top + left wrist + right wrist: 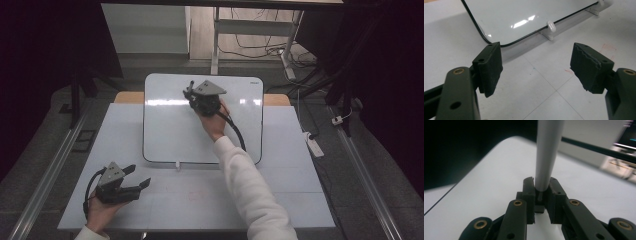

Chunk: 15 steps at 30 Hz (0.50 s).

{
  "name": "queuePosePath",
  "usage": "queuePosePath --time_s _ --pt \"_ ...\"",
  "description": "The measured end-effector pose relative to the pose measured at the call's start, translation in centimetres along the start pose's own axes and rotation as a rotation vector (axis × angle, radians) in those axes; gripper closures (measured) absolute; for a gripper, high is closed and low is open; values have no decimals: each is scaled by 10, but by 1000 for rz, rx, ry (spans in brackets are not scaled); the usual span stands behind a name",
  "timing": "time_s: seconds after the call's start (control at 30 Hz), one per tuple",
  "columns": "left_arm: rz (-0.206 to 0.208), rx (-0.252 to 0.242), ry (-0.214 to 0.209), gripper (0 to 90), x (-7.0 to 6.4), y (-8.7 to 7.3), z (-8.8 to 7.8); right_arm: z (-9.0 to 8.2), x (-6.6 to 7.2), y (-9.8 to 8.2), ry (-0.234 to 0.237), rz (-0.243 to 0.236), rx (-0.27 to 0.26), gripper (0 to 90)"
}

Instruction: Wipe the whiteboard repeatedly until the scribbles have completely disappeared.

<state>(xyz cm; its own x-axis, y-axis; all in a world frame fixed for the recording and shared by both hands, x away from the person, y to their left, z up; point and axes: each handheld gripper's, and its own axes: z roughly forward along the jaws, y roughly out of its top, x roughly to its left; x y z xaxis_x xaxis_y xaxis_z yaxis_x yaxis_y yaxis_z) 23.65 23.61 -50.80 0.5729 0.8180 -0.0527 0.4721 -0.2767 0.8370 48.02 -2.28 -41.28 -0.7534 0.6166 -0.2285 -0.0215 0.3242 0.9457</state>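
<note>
We see the right gripper [192, 95] over the upper part of the whiteboard [170, 130], its jaws clamped on a grey marker [546, 155] that stands up between them. The left gripper [137, 177] rests near the table's [300, 200] front edge, jaws apart and empty. We can read no writing on board or marker.

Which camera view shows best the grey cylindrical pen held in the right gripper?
The right gripper view: the grey cylindrical pen rises large between the closed jaws of the right gripper. In the high view the pen is too small to discern. The left gripper view shows the whiteboard's corner instead.
</note>
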Motion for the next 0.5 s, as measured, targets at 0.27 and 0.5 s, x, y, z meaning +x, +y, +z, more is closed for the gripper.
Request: queuePosePath --time_s 0.27,0.5 --pt "-6 -11 8 264 1 -1 -2 -20 -34 0 -137 93 -52 783" --pt "4 2 3 264 -1 0 0 -13 -8 -5 -35 -2 -8 782"
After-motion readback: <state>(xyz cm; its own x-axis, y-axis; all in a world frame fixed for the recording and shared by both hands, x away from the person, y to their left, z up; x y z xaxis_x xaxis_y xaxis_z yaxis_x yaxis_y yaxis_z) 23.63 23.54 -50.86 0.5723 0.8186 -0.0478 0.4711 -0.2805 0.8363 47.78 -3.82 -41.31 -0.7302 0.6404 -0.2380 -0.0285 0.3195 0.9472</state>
